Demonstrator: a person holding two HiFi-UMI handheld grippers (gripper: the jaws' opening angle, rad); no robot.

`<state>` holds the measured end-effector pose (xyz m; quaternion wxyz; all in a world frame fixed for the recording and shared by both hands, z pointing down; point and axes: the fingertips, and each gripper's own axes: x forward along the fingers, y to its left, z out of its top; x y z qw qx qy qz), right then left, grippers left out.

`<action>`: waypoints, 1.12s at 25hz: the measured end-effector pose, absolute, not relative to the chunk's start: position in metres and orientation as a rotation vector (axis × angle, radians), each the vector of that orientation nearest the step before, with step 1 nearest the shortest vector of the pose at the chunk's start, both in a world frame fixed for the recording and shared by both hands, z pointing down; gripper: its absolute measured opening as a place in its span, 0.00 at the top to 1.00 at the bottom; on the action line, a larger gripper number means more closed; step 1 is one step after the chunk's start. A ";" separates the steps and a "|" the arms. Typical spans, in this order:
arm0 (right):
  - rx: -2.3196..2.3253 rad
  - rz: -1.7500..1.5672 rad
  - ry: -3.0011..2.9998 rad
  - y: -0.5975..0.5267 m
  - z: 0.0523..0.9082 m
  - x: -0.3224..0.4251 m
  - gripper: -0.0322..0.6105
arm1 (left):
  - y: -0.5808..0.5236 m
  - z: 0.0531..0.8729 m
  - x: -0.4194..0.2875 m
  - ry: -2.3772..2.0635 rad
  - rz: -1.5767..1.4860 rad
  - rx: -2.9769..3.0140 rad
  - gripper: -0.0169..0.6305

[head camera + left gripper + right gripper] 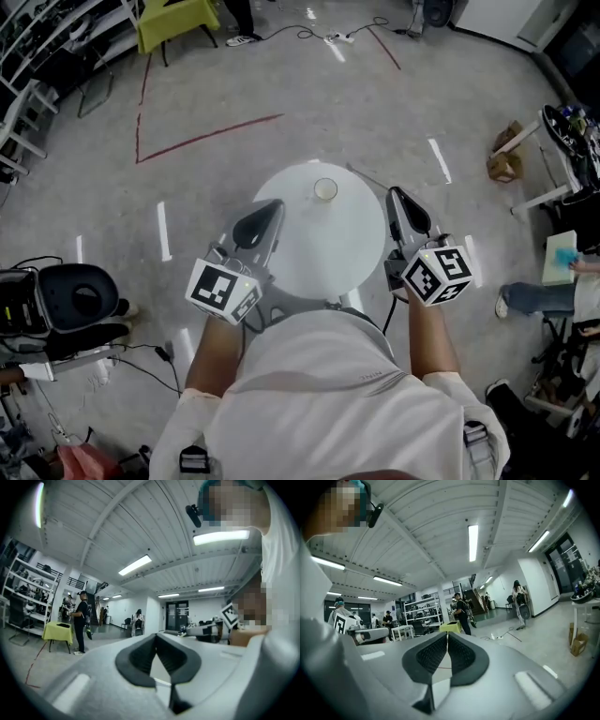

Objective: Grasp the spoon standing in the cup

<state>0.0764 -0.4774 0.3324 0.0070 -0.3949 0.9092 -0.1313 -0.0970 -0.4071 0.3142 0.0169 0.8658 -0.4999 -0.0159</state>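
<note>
A small pale cup (324, 189) stands on the far part of the round white table (319, 253); I cannot make out a spoon in it from the head view. My left gripper (275, 205) hovers over the table's left side, below and left of the cup, with its jaws shut and empty. My right gripper (395, 194) is held at the table's right edge, its jaws also shut on nothing. Both gripper views look up at the ceiling, and neither shows the cup. The tips touch in the left gripper (156, 637) view and in the right gripper (447, 634) view.
Red tape lines (206, 136) mark the grey floor beyond the table. A yellow-green table (176, 21) stands far left, a black machine (66, 300) near left, a cardboard box (504, 161) and white table (562, 141) at right. A seated person's leg (534, 298) shows at right.
</note>
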 end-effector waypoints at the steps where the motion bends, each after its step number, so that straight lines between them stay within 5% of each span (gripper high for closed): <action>1: -1.229 -0.372 2.836 -0.473 0.326 0.078 0.93 | -0.406 0.310 -0.095 -1.555 -0.049 2.701 0.97; 28: -1.164 -0.225 2.874 -0.450 0.309 0.073 0.93 | -0.385 0.296 -0.092 -1.571 -0.056 2.709 0.97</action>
